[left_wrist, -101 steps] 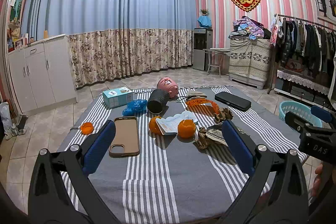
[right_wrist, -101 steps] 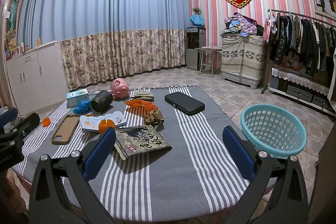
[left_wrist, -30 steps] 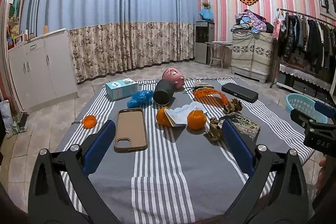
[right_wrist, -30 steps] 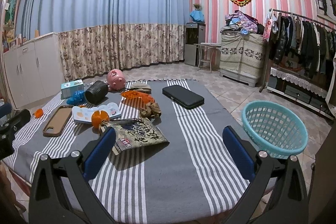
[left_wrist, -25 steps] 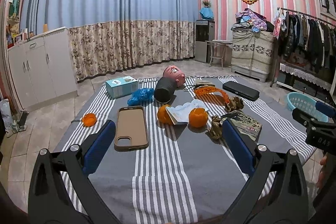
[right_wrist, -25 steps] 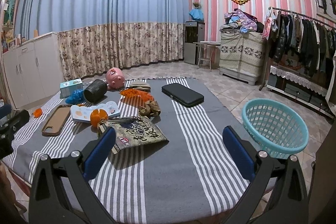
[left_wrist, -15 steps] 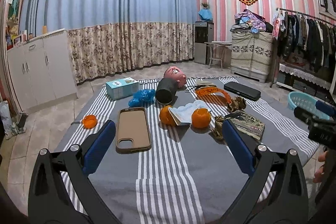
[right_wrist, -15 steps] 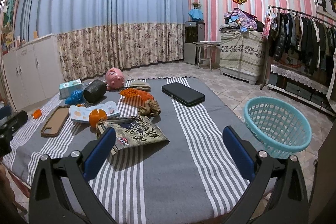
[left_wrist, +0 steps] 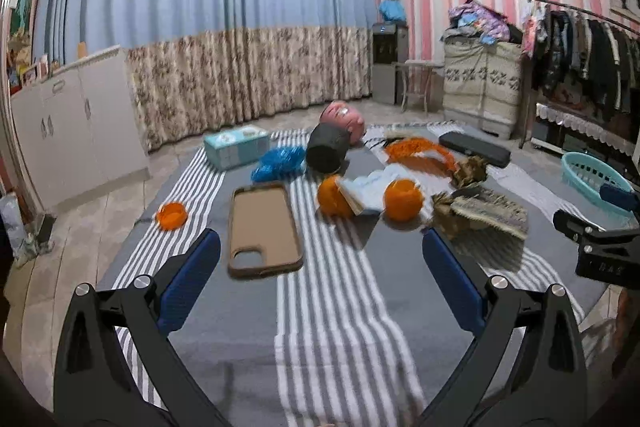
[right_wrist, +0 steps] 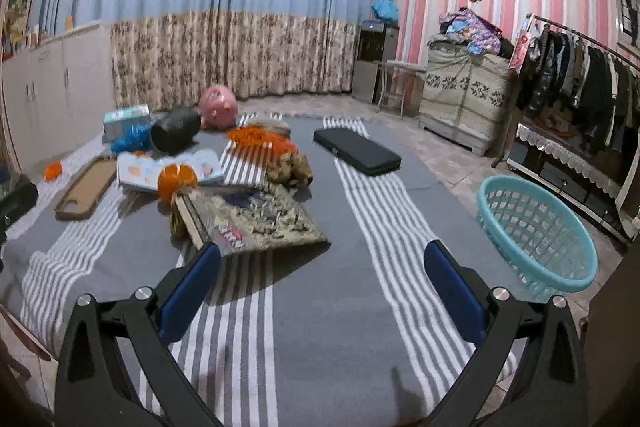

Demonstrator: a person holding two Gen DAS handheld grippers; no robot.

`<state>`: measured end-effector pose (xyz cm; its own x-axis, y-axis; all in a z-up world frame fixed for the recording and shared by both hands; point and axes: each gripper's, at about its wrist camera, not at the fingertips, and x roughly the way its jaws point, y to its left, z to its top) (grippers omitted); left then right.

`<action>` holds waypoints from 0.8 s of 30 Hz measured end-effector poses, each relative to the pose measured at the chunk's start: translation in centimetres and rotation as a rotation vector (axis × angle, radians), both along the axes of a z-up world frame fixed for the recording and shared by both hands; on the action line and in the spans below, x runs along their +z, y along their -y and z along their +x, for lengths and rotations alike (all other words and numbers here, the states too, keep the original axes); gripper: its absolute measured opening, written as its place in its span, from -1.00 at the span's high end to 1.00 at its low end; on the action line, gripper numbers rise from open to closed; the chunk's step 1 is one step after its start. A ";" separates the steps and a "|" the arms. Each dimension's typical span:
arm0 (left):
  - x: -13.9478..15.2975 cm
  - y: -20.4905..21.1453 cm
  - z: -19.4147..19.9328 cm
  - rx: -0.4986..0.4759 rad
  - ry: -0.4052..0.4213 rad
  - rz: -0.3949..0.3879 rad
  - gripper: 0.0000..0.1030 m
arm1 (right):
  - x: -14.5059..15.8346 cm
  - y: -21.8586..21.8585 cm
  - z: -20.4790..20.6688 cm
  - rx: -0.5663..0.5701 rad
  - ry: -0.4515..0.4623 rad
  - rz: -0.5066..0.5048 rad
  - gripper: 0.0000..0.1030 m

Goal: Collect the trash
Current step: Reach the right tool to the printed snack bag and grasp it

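A grey striped cloth [left_wrist: 332, 307] covers a low table. On it lie a brown snack bag [right_wrist: 256, 219], orange peel [left_wrist: 172, 214], two oranges [left_wrist: 402, 199], an orange net bag [right_wrist: 262, 139], a crumpled brown wrapper [right_wrist: 294, 165] and a blue plastic bag [left_wrist: 278, 163]. A teal basket [right_wrist: 536, 231] stands on the floor at the table's right. My left gripper [left_wrist: 320, 267] is open and empty over the near edge. My right gripper [right_wrist: 320, 275] is open and empty, just short of the snack bag.
A brown phone case [left_wrist: 262, 227], an open booklet [right_wrist: 168, 165], a black cup on its side [left_wrist: 326, 151], a pink piggy bank [right_wrist: 218, 107], a tissue box [left_wrist: 236, 143] and a black case [right_wrist: 356, 151] also lie on the cloth. A clothes rack [right_wrist: 580, 67] stands at the right.
Both grippers have moved slightly forward and lower over the table; the right one has come closer to the snack bag. Nothing on the table has moved.
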<state>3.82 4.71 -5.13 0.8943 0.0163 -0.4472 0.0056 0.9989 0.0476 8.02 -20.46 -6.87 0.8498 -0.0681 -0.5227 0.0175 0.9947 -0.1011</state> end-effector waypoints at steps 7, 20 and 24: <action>0.1 -2.0 0.6 0.037 -0.001 -0.010 -0.90 | -1.7 -2.4 1.3 0.054 -0.073 -0.051 -0.93; -0.2 -4.8 1.3 0.084 0.017 -0.024 -0.90 | -2.6 -6.0 3.6 0.115 -0.115 -0.175 -0.71; -0.1 -4.9 1.5 0.077 0.015 -0.025 -0.90 | -1.7 -6.1 4.1 0.147 -0.096 -0.171 -0.17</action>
